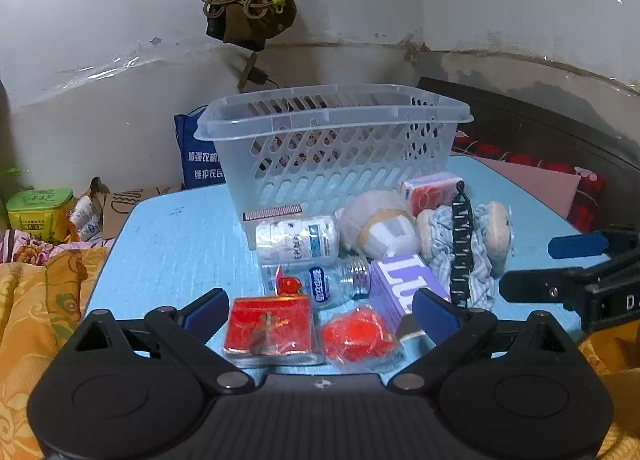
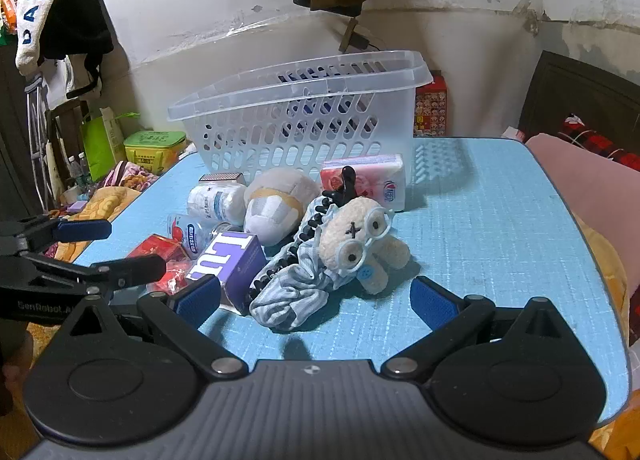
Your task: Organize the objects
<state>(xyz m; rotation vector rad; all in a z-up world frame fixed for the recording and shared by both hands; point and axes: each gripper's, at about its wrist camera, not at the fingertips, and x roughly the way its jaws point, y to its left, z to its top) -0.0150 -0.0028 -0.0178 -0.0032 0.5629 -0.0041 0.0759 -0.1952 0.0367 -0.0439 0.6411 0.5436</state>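
Both grippers, left (image 1: pixel 320 312) and right (image 2: pixel 316 300), jaws released; clutter sits before the basket (image 1: pixel 332 147) on the bench (image 1: pixel 172 244), basket's contents unclear.

You see a pale blue table (image 2: pixel 500 219) bearing a translucent white lattice basket (image 2: pixel 304 115), a purple box with white lettering (image 2: pixel 236 260), a red-and-gold packet (image 1: pixel 268 326), a blue-and-white striped cloth (image 2: pixel 296 292) and a cream plush with light blue glasses (image 2: pixel 360 236).

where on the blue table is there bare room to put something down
Bare table lies right of the sheep plush, out to the edge, and left of the pill bottle. It is crowded in front of the basket, around the purple box.
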